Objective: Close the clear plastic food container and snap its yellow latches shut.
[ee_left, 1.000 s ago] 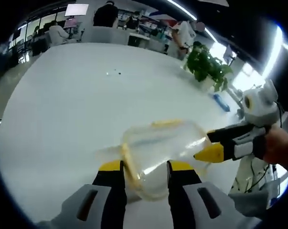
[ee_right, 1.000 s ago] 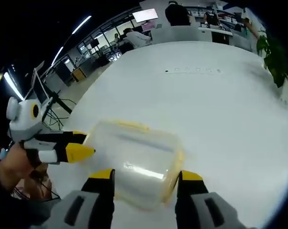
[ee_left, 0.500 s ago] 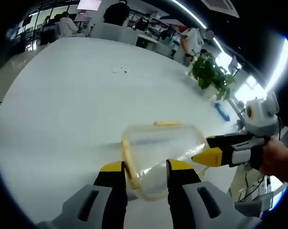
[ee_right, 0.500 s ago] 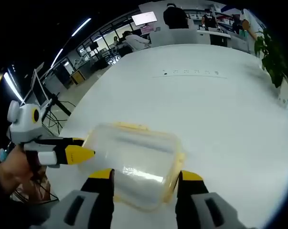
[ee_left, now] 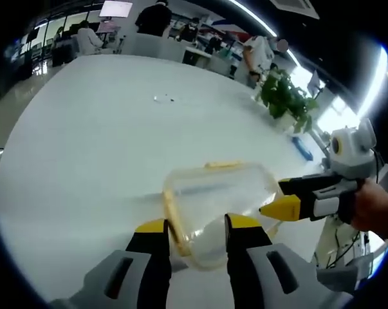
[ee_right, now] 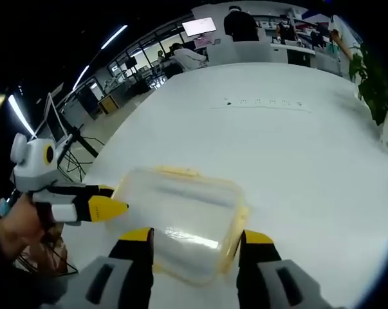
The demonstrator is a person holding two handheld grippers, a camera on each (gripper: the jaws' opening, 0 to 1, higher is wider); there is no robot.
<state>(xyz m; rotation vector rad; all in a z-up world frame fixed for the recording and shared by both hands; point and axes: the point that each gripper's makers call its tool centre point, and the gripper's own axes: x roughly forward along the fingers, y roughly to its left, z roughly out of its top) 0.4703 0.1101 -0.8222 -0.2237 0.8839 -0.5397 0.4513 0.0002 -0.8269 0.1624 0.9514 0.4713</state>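
Observation:
A clear plastic container (ee_left: 219, 196) with its lid down rests on the white table (ee_left: 97, 141). A yellow latch (ee_left: 222, 165) runs along its far edge and another yellow latch (ee_left: 173, 215) along its left edge. My left gripper (ee_left: 197, 228) is open, its jaws straddling the container's near end. My right gripper (ee_left: 277, 208) comes in from the right, its yellow tip at the container's right side. In the right gripper view the container (ee_right: 181, 206) lies between the open jaws of my right gripper (ee_right: 197, 237). My left gripper (ee_right: 113, 207) points at the container's left side there.
A potted plant (ee_left: 284, 93) and a small blue object (ee_left: 303, 147) stand near the table's far right edge. Small dark marks (ee_left: 163, 98) dot the table's middle. People sit at desks (ee_right: 239, 26) beyond the table. A stand (ee_right: 58, 129) rises at the left.
Both views have shifted slightly with the hands. The container stays in place, and both grippers keep the same stance at its ends.

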